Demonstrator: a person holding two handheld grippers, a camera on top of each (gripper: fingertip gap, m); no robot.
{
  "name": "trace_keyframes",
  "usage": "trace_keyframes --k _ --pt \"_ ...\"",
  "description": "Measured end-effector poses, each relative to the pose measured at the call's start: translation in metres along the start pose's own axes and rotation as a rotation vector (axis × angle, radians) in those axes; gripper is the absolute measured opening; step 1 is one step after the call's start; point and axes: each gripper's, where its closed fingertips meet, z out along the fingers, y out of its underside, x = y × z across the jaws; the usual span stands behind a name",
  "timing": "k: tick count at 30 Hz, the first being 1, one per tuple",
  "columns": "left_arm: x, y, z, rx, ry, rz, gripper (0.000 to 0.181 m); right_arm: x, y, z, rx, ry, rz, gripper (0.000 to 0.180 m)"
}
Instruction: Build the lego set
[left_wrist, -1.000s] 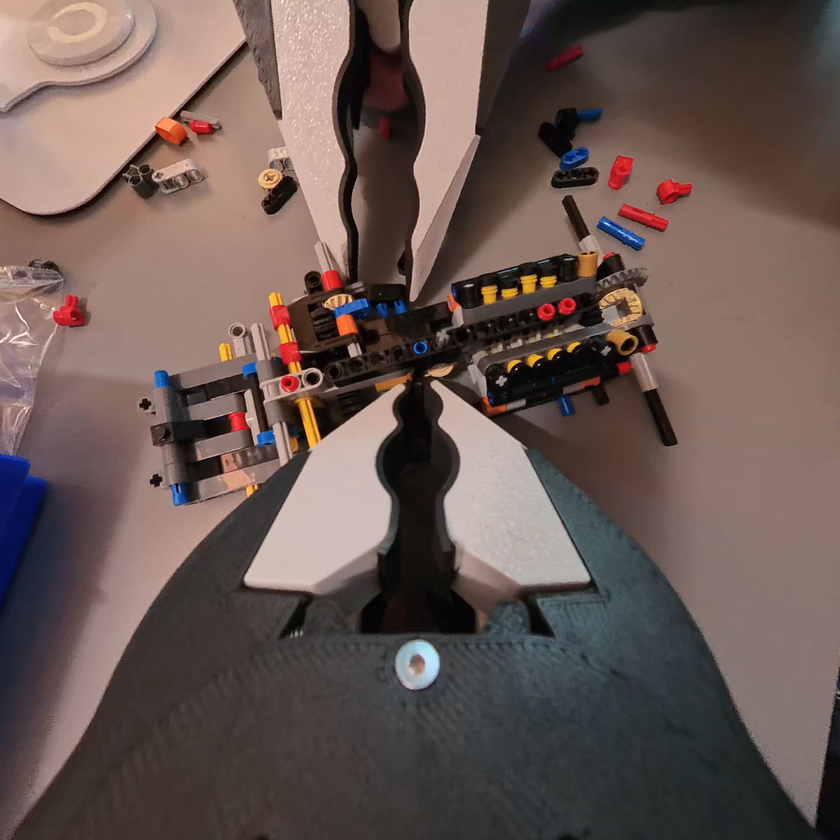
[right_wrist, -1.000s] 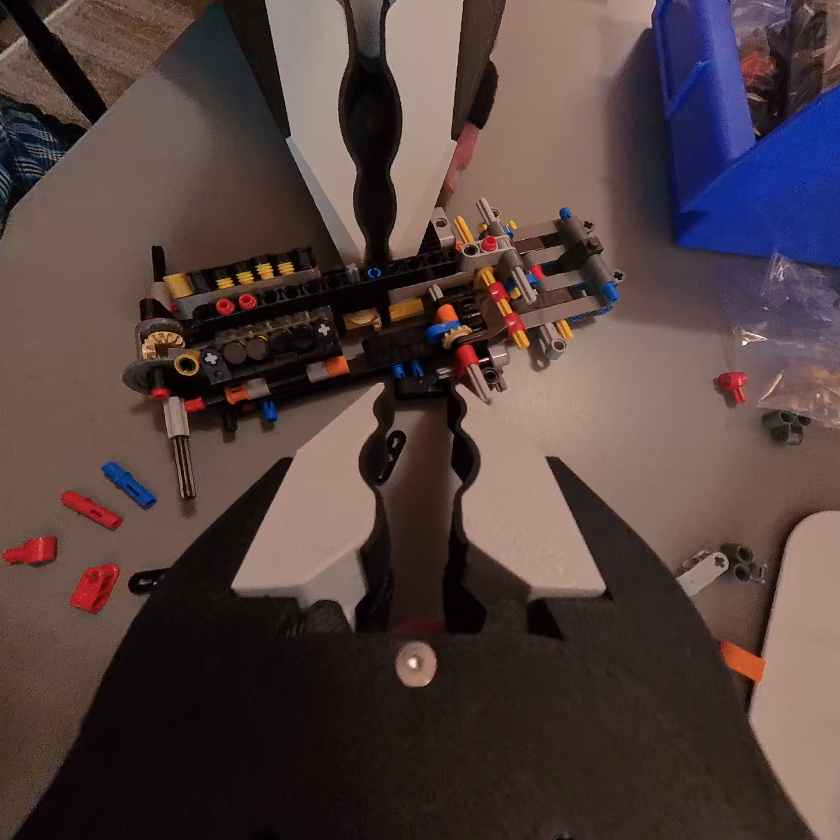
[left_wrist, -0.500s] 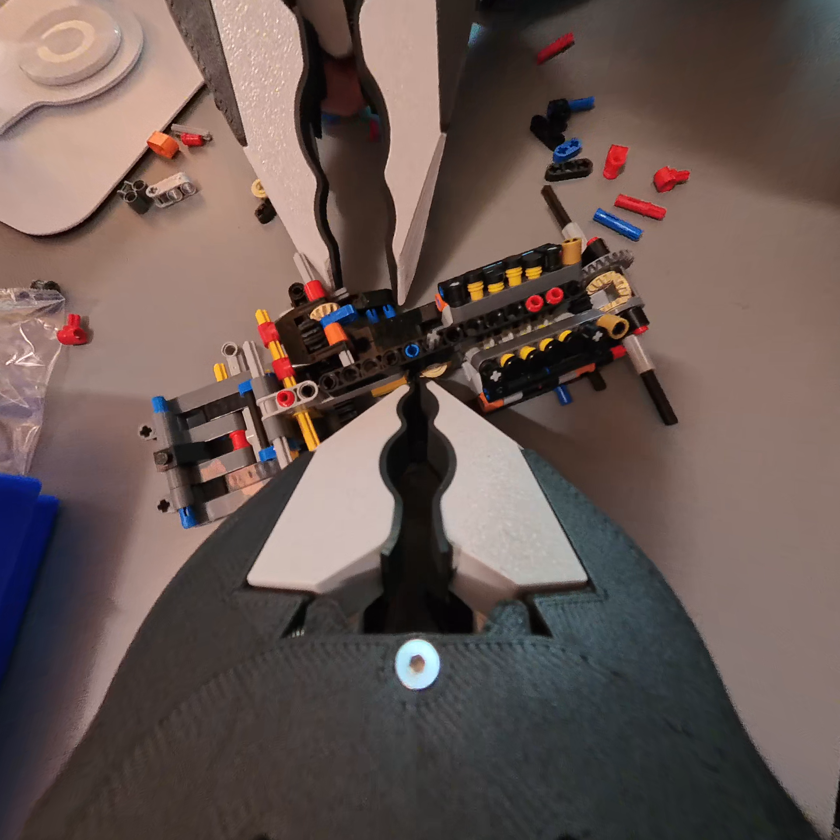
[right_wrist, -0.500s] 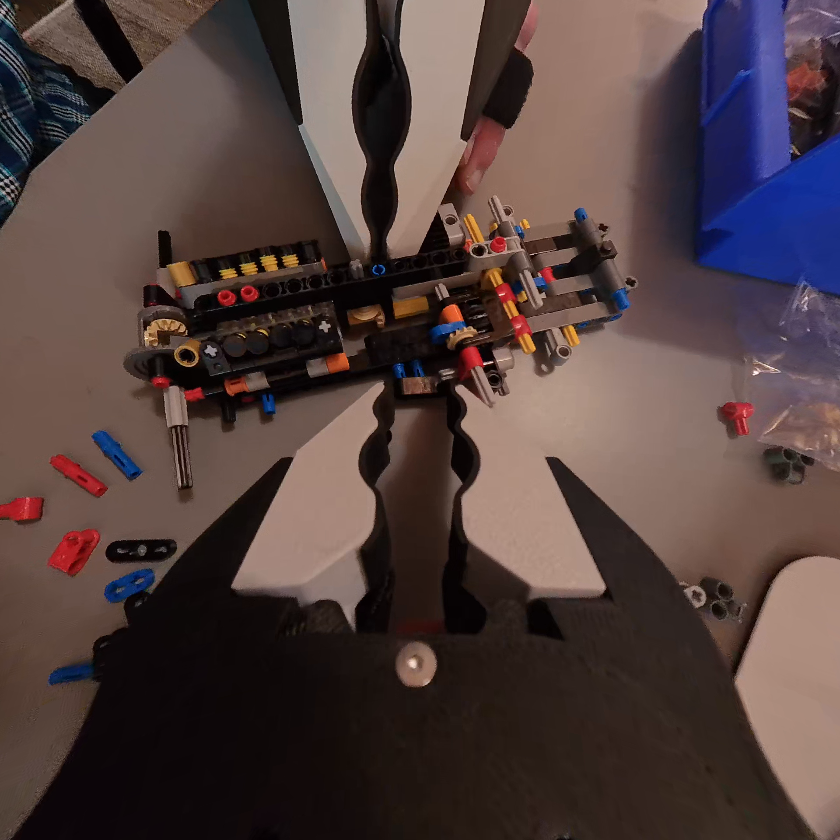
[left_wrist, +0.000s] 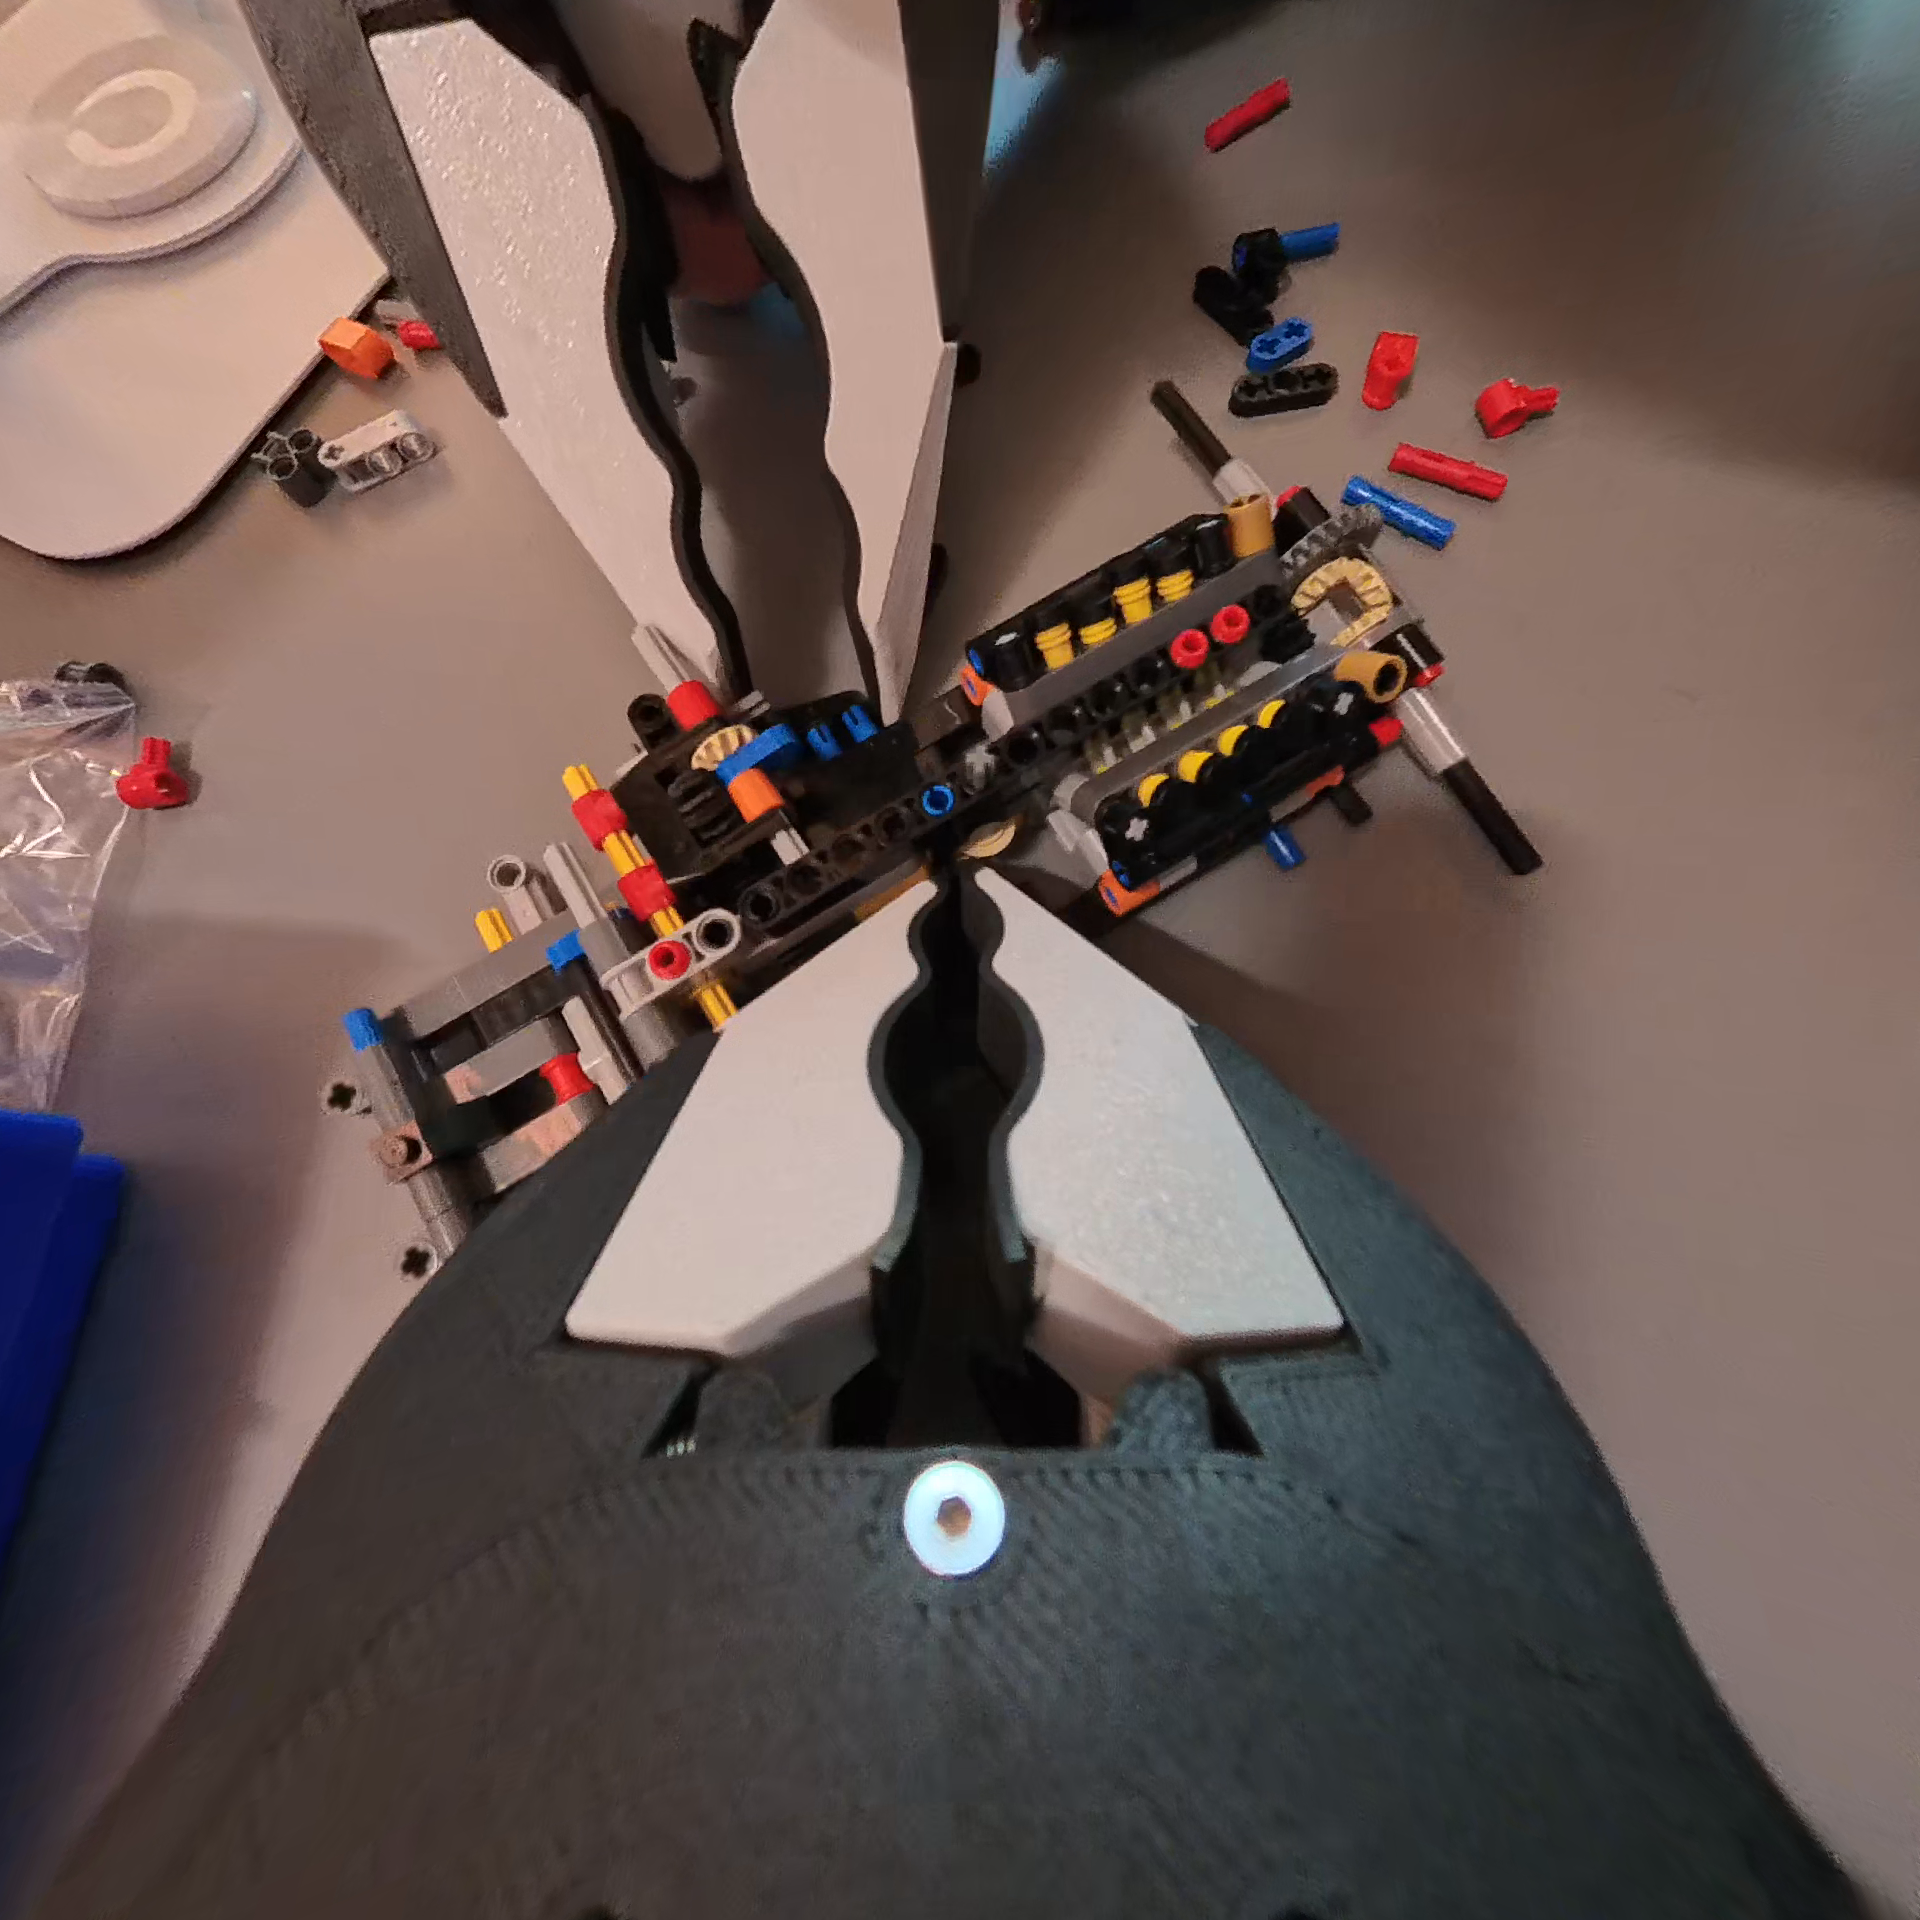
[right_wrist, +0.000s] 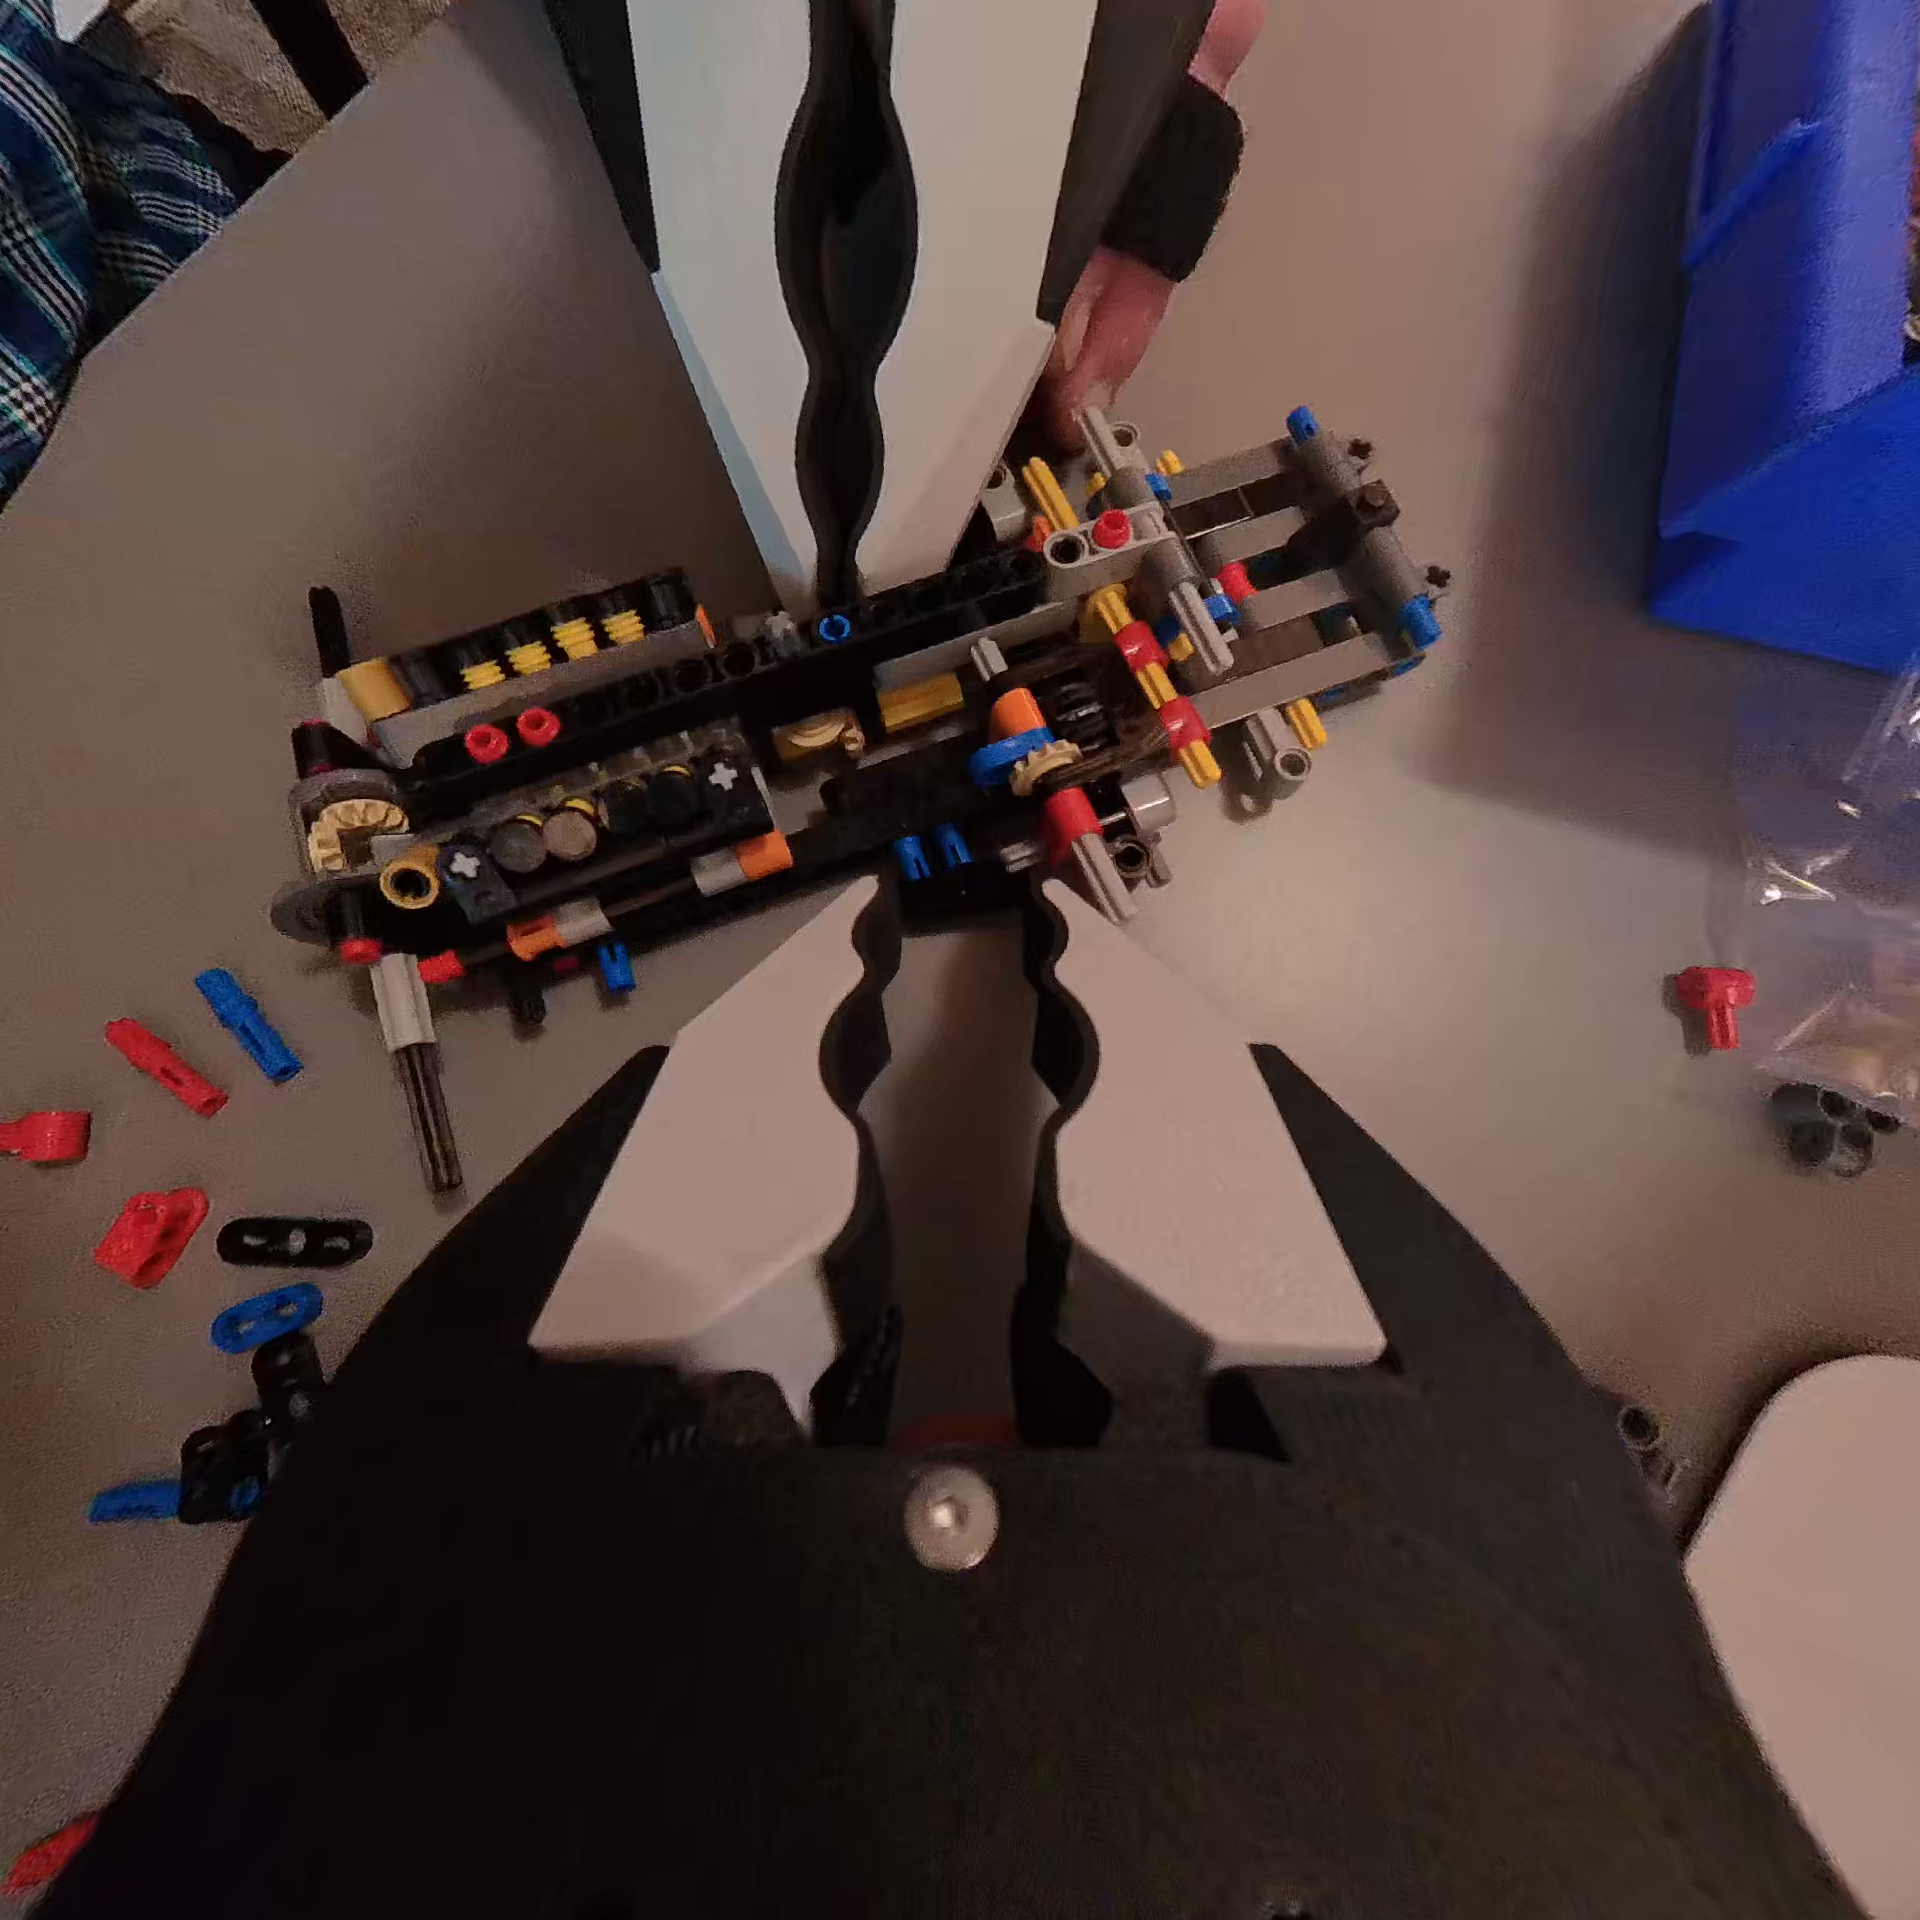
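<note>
The long lego model (left_wrist: 1091, 727) of black beams, yellow and red pins and tan gears lies flat on the grey table (left_wrist: 1558, 1039). My left gripper (left_wrist: 961, 878) is shut, with its tips against the near edge of the black middle beam. It comes in from the top of the right wrist view (right_wrist: 831, 597), by a blue pin. My right gripper (right_wrist: 961, 904) is shut on a black part at the opposite edge of the model (right_wrist: 727, 748). It comes in from the top of the left wrist view (left_wrist: 810, 707). The two grippers face each other across the model.
Loose red, blue and black pieces (left_wrist: 1444, 473) lie beyond the model's gear end (right_wrist: 156, 1236). A blue bin (right_wrist: 1787, 416) and a plastic bag (right_wrist: 1849, 831) stand by the frame end. A white board (left_wrist: 156, 312) is at one corner. A person's finger (right_wrist: 1101, 332) touches the model. Across from one pair of fingers to the other is roughly 4 cm.
The model has turned a little on the table, its gear end swinging away from the left gripper. Both grippers stayed on it; the right one's camera pulled back slightly.
</note>
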Motion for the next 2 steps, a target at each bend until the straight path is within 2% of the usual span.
trace_keyframes --k 1,2 --pt "0.0003 0.0000 -0.0001 0.002 -0.004 -0.004 0.000 -0.0003 0.0002 -0.0002 0.003 0.002 0.001 0.020" --pt "0.0011 0.0001 -0.0004 0.004 -0.008 -0.005 0.000 -0.0009 -0.0002 0.0001 0.011 0.002 0.002 0.021"
